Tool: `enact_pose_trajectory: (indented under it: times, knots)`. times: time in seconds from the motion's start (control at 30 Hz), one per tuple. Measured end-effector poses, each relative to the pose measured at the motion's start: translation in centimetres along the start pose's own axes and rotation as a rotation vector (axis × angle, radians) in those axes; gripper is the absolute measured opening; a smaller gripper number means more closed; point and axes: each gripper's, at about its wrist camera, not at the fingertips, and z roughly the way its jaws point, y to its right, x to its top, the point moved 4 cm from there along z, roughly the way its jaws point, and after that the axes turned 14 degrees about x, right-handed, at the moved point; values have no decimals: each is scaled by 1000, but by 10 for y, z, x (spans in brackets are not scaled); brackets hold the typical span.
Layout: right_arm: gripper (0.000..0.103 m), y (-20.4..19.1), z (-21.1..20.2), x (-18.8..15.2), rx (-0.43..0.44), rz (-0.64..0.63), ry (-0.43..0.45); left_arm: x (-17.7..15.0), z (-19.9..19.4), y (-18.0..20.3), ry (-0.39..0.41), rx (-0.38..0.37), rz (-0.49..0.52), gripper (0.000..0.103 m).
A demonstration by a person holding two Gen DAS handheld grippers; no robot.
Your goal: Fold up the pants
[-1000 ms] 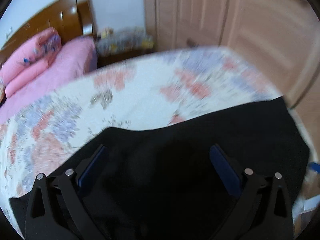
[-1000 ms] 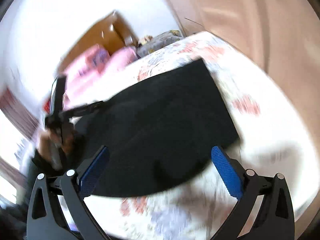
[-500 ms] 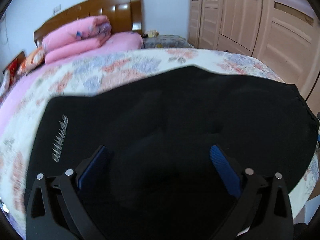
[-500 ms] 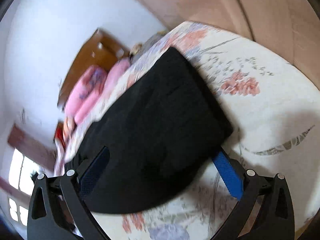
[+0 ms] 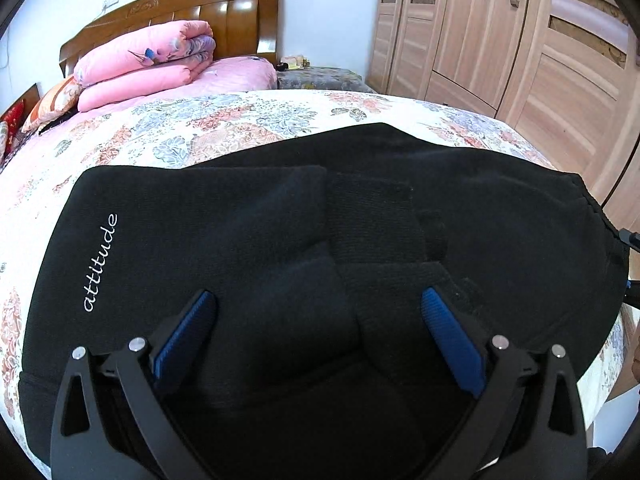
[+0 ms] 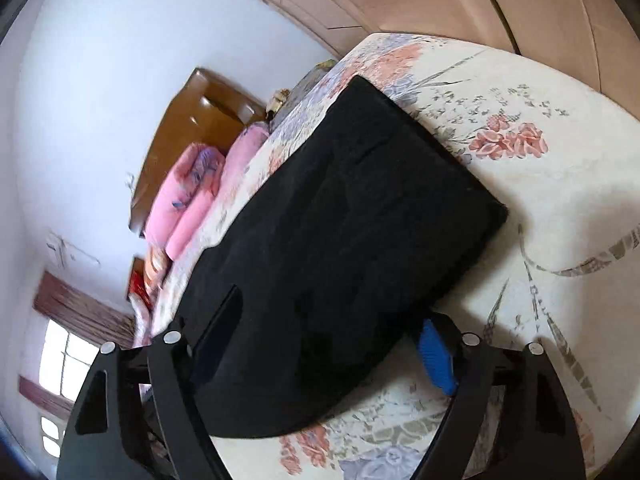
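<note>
The black pants lie folded flat on the floral bedspread, with white "attitude" lettering at the left. My left gripper is open and hovers over the near part of the pants, holding nothing. In the right wrist view the pants lie as a dark rectangle on the bedspread. My right gripper is open at their near end, one finger over the cloth and the blue pad beside its edge.
A folded pink quilt and pillows lie at the wooden headboard. A wooden wardrobe stands to the right of the bed. A nightstand sits between them. The bed edge runs at the right.
My left gripper has swung over the pants, which now fill its view. My right gripper has moved closer to the pants' near end. Both stay open.
</note>
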Motion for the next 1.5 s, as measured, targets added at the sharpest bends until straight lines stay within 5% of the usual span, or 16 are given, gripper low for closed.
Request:
enact_pose_trajectory:
  times: [0.07, 0.13, 0.2, 0.37, 0.53, 0.63, 0.8, 0.93, 0.97, 1.07, 1.27, 1.5]
  knots:
    - [68, -3, 2, -6, -63, -49, -17, 0, 0, 0, 0, 1, 0, 102]
    - [37, -1, -2, -10, -120, -82, -5, 0, 0, 0, 0, 0, 0, 102]
    - [30, 5, -8, -8, -73, -44, 24, 0, -1, 0, -1, 4, 1, 102]
    - [25, -51, -11, -7, -126, -275, 71, 1, -1, 1, -23, 14, 10, 102]
    - [23, -172, 28, -22, -117, -672, 41, 3, -5, -1, -37, 3, 24, 99]
    - [23, -232, 68, -54, -91, -875, -10, 11, -47, -27, 50, -119, -57, 92]
    - [22, -291, 140, -158, -69, -1241, -150, 6, -87, -135, 107, 48, -272, 92]
    - [21, -268, 195, -255, -164, -1530, -353, -12, -85, -182, 49, 50, -386, 92]
    - [22, -253, 206, -275, -198, -1588, -394, -18, -82, -184, 27, 28, -395, 92]
    - [22, -246, 204, -293, -277, -1782, -293, -25, -74, -172, -13, -92, -400, 92]
    - [21, -241, 200, -301, -318, -1882, -202, -2, -46, -118, -154, -433, -415, 93]
    - [20, -246, 192, -305, -310, -1889, -158, 34, -2, -61, -359, -570, -319, 95]
